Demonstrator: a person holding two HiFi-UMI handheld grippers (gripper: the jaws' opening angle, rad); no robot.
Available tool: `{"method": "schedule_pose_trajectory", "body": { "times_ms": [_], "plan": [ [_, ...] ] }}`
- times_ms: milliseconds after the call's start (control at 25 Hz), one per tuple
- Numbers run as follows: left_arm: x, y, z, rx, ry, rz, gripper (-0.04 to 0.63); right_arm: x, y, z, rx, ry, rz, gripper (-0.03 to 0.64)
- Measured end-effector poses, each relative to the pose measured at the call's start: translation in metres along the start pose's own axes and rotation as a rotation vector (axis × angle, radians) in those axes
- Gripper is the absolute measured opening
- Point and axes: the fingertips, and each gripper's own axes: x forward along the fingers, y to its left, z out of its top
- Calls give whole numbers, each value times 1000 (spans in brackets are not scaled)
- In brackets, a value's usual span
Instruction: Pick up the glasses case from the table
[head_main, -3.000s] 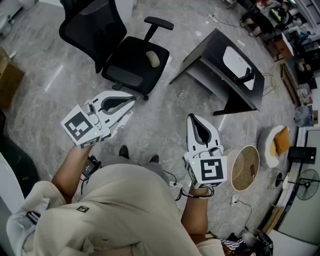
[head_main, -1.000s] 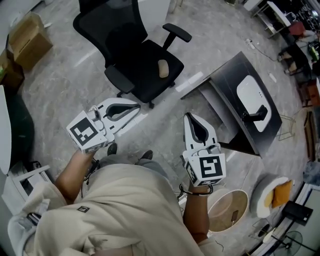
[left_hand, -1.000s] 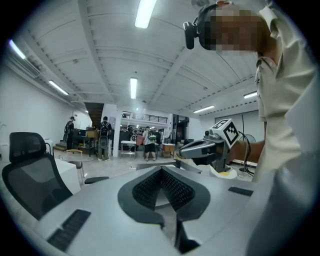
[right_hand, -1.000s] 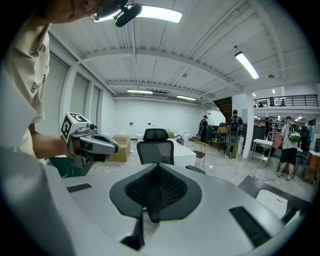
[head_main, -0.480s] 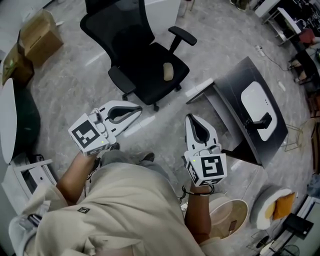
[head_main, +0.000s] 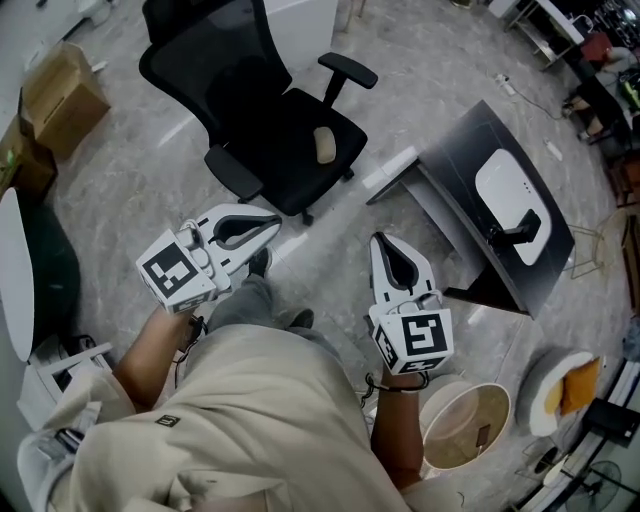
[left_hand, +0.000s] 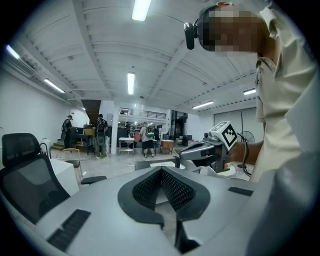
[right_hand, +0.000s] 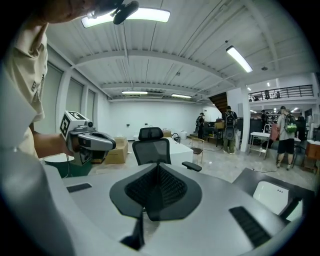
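No glasses case can be made out for certain. A dark low table (head_main: 460, 175) at the right carries a white rounded object (head_main: 505, 195) with a black piece (head_main: 515, 232) on it. A small beige object (head_main: 324, 144) lies on the seat of the black office chair (head_main: 250, 95). My left gripper (head_main: 275, 222) is held above the floor at the left, shut and empty. My right gripper (head_main: 378, 240) is held near the table's near corner, shut and empty too. The right gripper view shows its jaws (right_hand: 157, 170) closed, the chair (right_hand: 151, 145) beyond them and the white object (right_hand: 272, 192) at the right.
Cardboard boxes (head_main: 65, 85) stand at the far left by a white rounded tabletop edge (head_main: 12, 280). A round bin (head_main: 465, 425) and a white dish with something orange (head_main: 568, 388) sit at the lower right. Several people (left_hand: 145, 137) stand far off in the hall.
The head view has shifted a little, so chair and table sit slightly differently. A foot has stepped forward below the left gripper. Both grippers stay shut and keep their places.
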Motion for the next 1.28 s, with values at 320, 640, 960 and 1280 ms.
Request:
{"method": "schedule_pose_trajectory", "body": {
  "times_ms": [320,640,960,1280],
  "plan": [
    [32,37,24,137,-39,-232,15,5,-12,11,56,0,-218,25],
    [45,65,32,174,-45,-377,15,18,-5,16,86,-1,-353,25],
    [54,78,30,186,-46,-482,15,23,-2,15,106,8,-457,25],
    [54,99,31,177,-60,-522,15,40,1,24,101,28,-495,25]
  ]
}}
